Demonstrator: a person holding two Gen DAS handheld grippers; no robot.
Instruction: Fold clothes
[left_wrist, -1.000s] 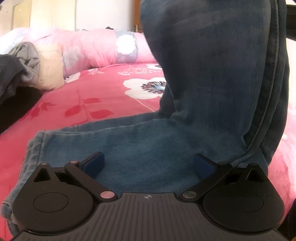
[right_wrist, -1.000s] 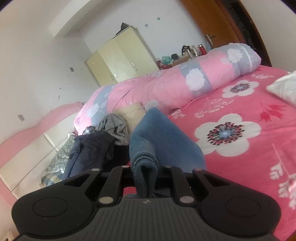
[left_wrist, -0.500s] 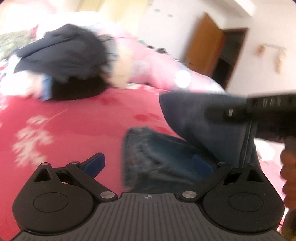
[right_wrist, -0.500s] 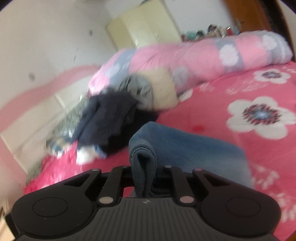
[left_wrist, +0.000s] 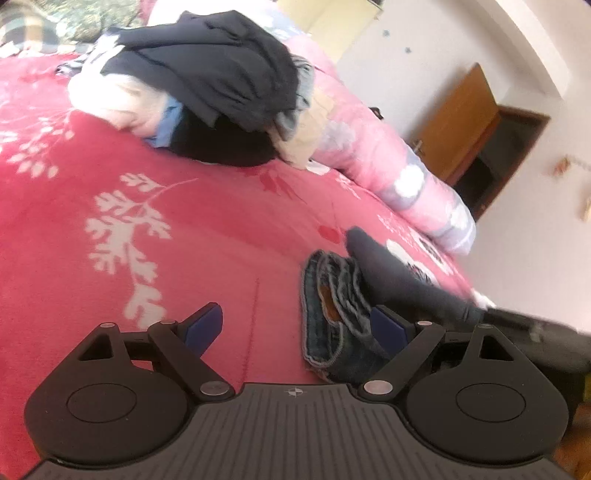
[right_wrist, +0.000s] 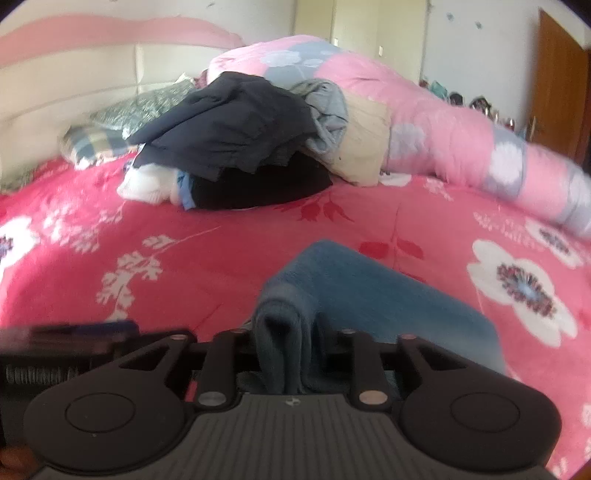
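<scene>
Denim blue jeans (right_wrist: 369, 295) stretch forward from the clamped right gripper (right_wrist: 286, 354), their waistband just right of the wide-open, empty left gripper (left_wrist: 295, 325).

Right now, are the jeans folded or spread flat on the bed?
Folded, at least in part. The right gripper is shut on a doubled-over bunch of the jeans, and the left view shows stacked layers at their edge on the bed.

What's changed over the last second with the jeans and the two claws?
The left claw swung off the blue denim jeans, which filled its view a second ago; it now faces the pink floral bedspread with the jeans at its right finger. Unchanged: the left is open, the right claw shut on the jeans.
</scene>
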